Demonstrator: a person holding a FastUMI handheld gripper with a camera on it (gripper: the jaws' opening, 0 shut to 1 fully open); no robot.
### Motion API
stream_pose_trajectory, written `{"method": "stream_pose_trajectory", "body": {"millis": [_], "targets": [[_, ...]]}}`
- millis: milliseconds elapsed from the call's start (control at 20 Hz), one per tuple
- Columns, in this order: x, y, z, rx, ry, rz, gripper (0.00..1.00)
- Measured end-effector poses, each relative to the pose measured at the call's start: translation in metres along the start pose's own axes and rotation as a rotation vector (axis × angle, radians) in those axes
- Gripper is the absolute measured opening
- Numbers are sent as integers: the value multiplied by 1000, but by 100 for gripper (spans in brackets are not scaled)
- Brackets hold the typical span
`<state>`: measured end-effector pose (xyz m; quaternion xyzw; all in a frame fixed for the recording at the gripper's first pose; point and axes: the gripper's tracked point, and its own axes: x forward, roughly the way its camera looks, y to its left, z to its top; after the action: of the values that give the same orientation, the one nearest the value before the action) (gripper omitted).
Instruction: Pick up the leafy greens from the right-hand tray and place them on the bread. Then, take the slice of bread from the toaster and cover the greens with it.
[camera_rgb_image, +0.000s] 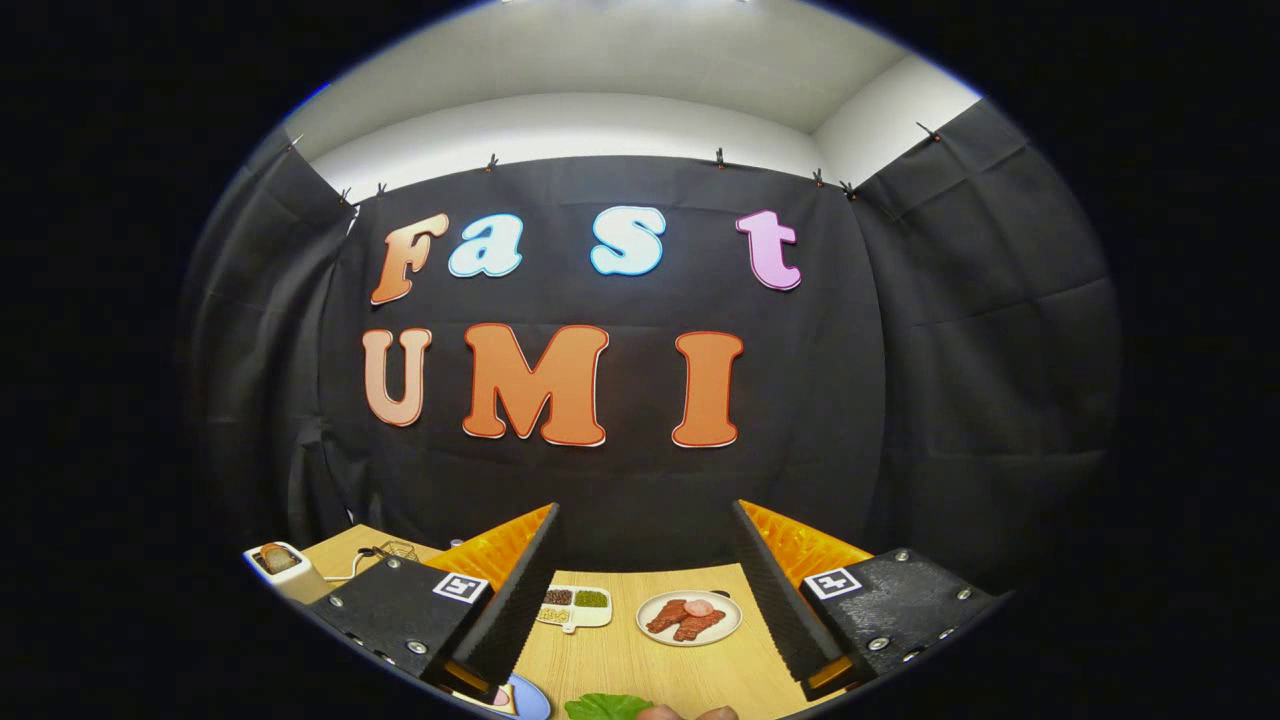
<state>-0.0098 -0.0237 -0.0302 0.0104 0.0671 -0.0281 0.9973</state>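
The gripper hangs above the wooden desk with its two black, ridged fingers spread wide apart and nothing between them; each finger is backed by orange plastic and a black plate with a square marker. The leafy greens lie on the desk at 6 o'clock, close under the camera and between the two fingers; only their upper edge can be seen, and whether they rest on a tray cannot be told. Just beside them, toward 5 o'clock, sit two small reddish-brown rounded things, too cut off to identify. At 7 o'clock, by the base of the left finger, a blue plate peeks out with something pale on it, mostly hidden. Farther ahead at 12 o'clock, between the fingers, stand a white divided dish with dark, green and pale fillings and, to its right, a round white plate of reddish-brown meat pieces. Well off at 10 o'clock, beyond the left finger, the white toaster stands on the desk with a slice of bread in its slot, a cord and a small wire basket near it.
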Motion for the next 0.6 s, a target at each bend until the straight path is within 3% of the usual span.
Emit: {"method": "stream_pose_trajectory", "body": {"millis": [250,600], "targets": [[5,10,-44,29,121,33,99],[15,19,-125,-33,334,68,99]]}}
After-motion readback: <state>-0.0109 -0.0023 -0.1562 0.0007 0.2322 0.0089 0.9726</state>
